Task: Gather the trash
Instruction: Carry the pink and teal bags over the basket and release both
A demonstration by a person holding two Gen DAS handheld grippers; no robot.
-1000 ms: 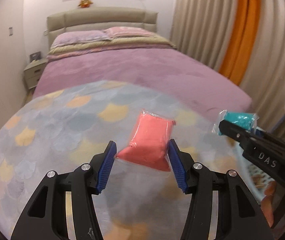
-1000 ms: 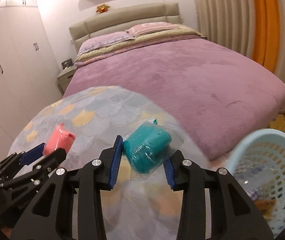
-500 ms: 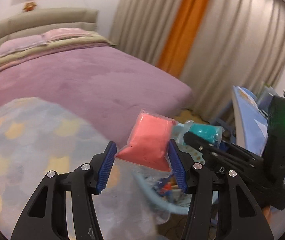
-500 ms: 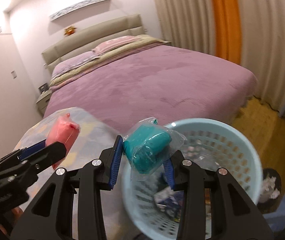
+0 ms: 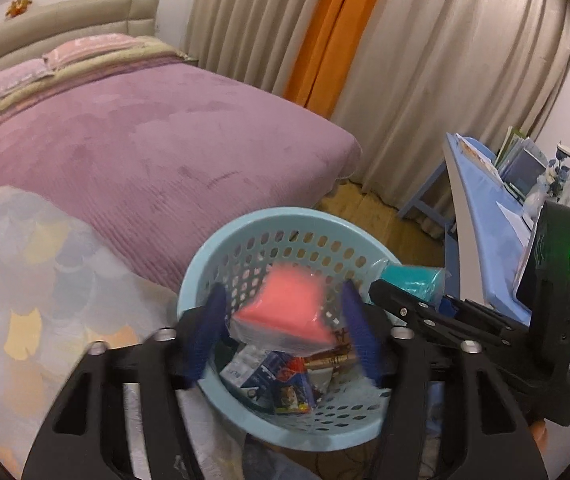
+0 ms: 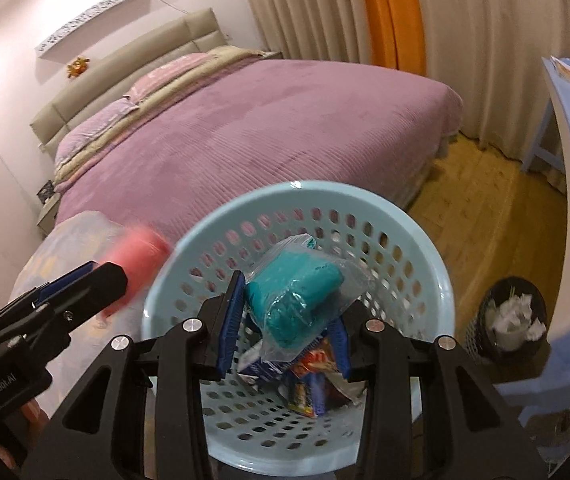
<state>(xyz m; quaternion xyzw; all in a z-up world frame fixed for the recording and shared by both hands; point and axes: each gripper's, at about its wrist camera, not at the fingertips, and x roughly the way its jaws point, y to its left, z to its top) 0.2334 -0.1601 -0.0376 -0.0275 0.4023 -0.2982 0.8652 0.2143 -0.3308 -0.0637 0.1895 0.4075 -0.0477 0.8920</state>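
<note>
My left gripper (image 5: 283, 336) has its jaws spread wide over the light blue basket (image 5: 221, 248). The pink packet (image 5: 285, 308) sits loose between them with a gap at each pad, blurred. My right gripper (image 6: 285, 316) is shut on a teal packet (image 6: 293, 300) in clear wrap and holds it above the same basket (image 6: 437, 264). The teal packet also shows in the left wrist view (image 5: 413, 284), and the pink packet in the right wrist view (image 6: 137, 256). Several wrappers (image 6: 309, 376) lie in the basket.
A bed with a purple cover (image 5: 145, 140) lies behind. A scale-patterned blanket (image 5: 45, 280) is at the left. A blue table (image 5: 485, 208) with books stands at the right. A small black bin with paper (image 6: 513, 316) is on the wooden floor.
Both grippers swung right from over the blanket to over the basket. The left jaws have spread apart and no longer pinch the pink packet. The right still grips the teal packet.
</note>
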